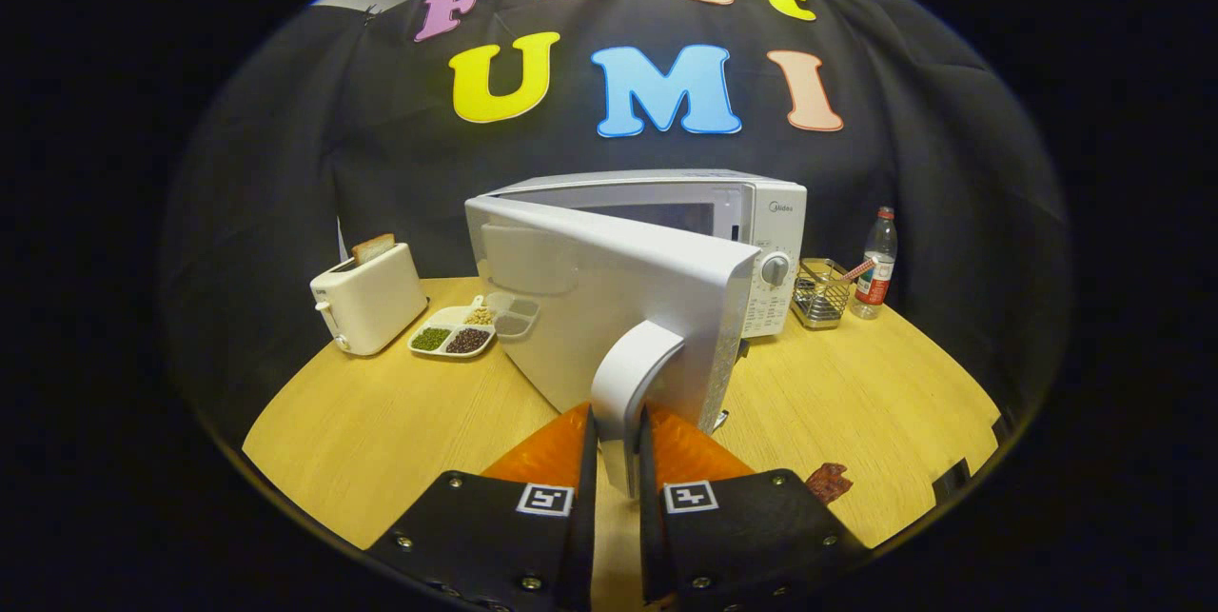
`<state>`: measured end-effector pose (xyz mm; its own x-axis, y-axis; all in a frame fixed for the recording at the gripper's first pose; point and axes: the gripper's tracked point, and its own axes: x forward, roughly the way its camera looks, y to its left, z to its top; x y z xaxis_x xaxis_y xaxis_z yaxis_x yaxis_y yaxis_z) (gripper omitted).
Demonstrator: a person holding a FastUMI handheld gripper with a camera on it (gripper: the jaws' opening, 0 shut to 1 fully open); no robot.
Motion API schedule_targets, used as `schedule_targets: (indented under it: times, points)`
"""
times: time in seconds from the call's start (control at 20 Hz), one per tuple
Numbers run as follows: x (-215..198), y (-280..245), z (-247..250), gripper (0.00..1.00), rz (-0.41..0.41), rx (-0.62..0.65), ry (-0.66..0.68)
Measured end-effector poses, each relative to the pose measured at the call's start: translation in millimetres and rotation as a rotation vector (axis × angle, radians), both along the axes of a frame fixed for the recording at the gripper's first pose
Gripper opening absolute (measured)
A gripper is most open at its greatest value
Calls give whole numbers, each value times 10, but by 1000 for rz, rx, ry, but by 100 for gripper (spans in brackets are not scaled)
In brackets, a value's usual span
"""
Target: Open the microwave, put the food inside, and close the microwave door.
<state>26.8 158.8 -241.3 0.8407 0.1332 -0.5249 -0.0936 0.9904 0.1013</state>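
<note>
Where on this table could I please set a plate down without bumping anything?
Bare wood lies on the table between the toaster, the sectioned dish and the open microwave door; another patch spreads ahead of the wire rack and water bottle. It is crowded where the gripper is shut on the door handle.

A staged kitchen booth: microwave [666,279] and toaster [369,298] on a cloth-backed table [856,403].

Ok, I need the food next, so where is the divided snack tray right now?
The divided tray sits on the table, between the toaster and the open microwave door, beyond the gripper.
</note>
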Motion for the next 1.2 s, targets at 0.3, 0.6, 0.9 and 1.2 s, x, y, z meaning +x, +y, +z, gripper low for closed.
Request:
schedule_targets:
  times: [0.3,0.6,0.9,1.2]
  points:
    - [-349,531,-136,21,32,70,63]
    - [-587,945,-112,21,107,57,41]
    - [-768,1258,-85,22,142,73,47]
    - [-1280,1790,94,38,382,223,96]
